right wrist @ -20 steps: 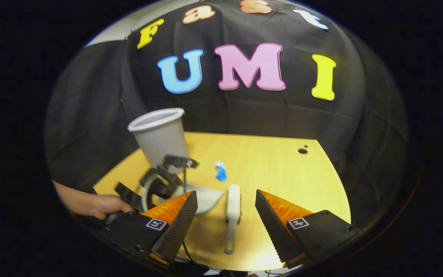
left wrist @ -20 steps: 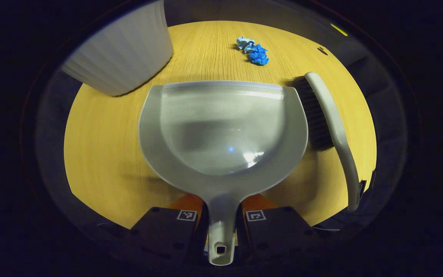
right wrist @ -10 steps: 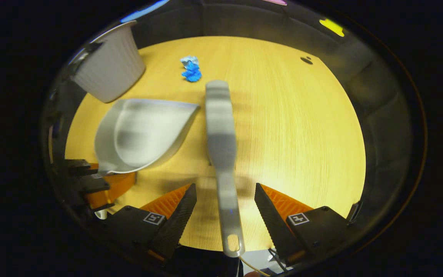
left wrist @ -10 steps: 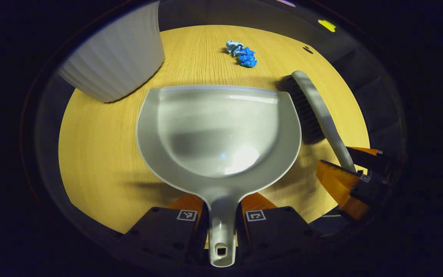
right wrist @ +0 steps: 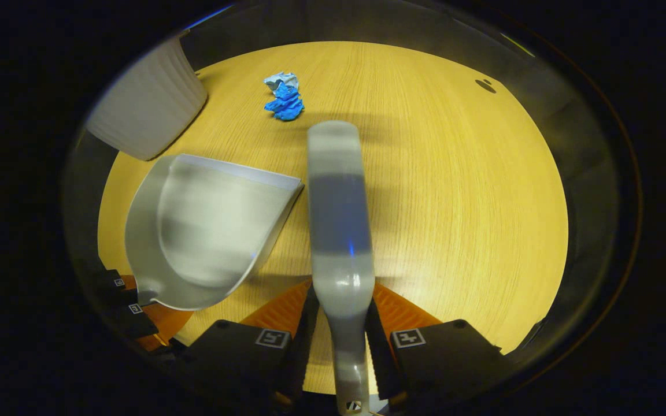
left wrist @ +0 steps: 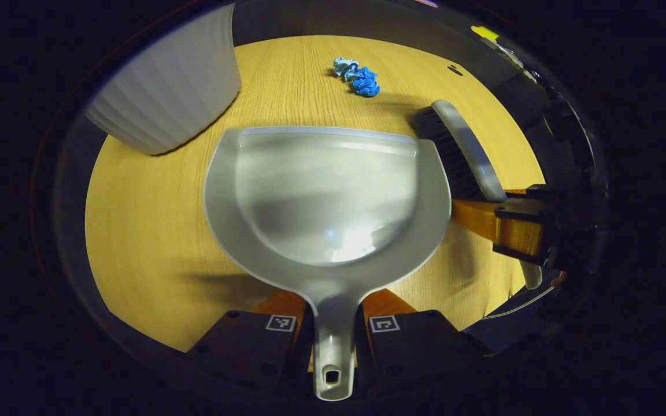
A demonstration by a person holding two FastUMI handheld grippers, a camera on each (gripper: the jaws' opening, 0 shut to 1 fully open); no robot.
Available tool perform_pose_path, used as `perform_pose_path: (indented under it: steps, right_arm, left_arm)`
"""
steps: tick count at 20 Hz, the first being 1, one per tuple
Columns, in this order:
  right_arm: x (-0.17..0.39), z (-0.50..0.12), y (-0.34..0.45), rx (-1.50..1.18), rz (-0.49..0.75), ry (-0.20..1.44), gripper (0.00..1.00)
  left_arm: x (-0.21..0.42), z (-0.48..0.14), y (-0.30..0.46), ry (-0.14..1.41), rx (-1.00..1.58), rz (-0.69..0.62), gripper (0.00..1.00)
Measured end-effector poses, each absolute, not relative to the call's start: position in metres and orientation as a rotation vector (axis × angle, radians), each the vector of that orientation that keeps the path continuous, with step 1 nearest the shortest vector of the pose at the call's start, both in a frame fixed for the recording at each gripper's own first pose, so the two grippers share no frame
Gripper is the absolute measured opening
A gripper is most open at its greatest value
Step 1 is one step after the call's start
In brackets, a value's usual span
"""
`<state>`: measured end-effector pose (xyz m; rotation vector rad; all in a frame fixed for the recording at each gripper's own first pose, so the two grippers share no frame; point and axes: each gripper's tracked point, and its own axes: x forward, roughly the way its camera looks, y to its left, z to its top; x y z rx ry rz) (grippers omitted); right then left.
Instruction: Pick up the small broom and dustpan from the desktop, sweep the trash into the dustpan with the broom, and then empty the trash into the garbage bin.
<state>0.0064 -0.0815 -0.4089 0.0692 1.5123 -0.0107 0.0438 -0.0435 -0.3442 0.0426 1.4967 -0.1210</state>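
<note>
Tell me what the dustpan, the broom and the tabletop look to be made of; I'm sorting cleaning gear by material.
Dustpan: probably moulded plastic, pale grey, smooth and glossy, with light glints in its bowl. Broom: grey handle, likely the same shiny plastic; dark bristles look synthetic, though that is unsure. Table: yellowish wood-look top with fine straight grain lines, matte; solid wood or laminate, cannot tell.

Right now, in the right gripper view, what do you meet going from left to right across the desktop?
White ribbed garbage bin → grey plastic dustpan → crumpled blue paper trash → grey-handled small broom → dark round hole in the wooden desktop.
</note>
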Motion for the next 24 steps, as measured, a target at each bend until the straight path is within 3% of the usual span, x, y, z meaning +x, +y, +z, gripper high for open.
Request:
perform_pose_path:
  steps: [1, 2, 3, 4, 6, 7, 8, 14, 20, 24]
  right_arm:
    - [0.008, -0.409, -0.081, 0.065, 0.033, 1.526, 0.37]
    - [0.009, -0.407, -0.081, 0.05, 0.087, 1.532, 0.37]
    - [0.011, -0.407, -0.086, 0.015, 0.131, 1.54, 0.28]
    - [0.016, -0.407, -0.091, -0.02, 0.166, 1.537, 0.27]
    - [0.028, -0.407, -0.097, -0.052, 0.229, 1.532, 0.4]
    - [0.036, -0.406, -0.101, -0.054, 0.252, 1.528, 0.4]
    - [0.047, -0.403, -0.105, -0.056, 0.265, 1.521, 0.31]
    - [0.141, -0.396, -0.137, -0.143, 0.299, 1.446, 0.3]
    - [0.249, -0.414, -0.16, -0.407, 0.361, 1.374, 0.3]
    - [0.268, -0.431, -0.141, -0.451, 0.428, 1.39, 0.3]
  left_arm:
    - [0.044, -0.345, -0.044, 1.503, 0.042, -0.117, 0.3]
    - [0.045, -0.345, -0.044, 1.512, 0.046, -0.117, 0.3]
    - [0.044, -0.345, -0.044, 1.52, 0.051, -0.118, 0.3]
    - [0.044, -0.345, -0.043, 1.529, 0.057, -0.118, 0.3]
    - [0.045, -0.345, -0.042, 1.545, 0.069, -0.116, 0.3]
    - [0.043, -0.344, -0.041, 1.554, 0.076, -0.117, 0.31]
    - [0.043, -0.344, -0.04, 1.563, 0.085, -0.12, 0.3]
    - [0.045, -0.342, -0.015, 1.607, 0.188, -0.138, 0.3]
    - [0.066, -0.339, 0.0, 1.643, 0.316, -0.227, 0.3]
    - [0.076, -0.339, 0.005, 1.646, 0.367, -0.253, 0.3]
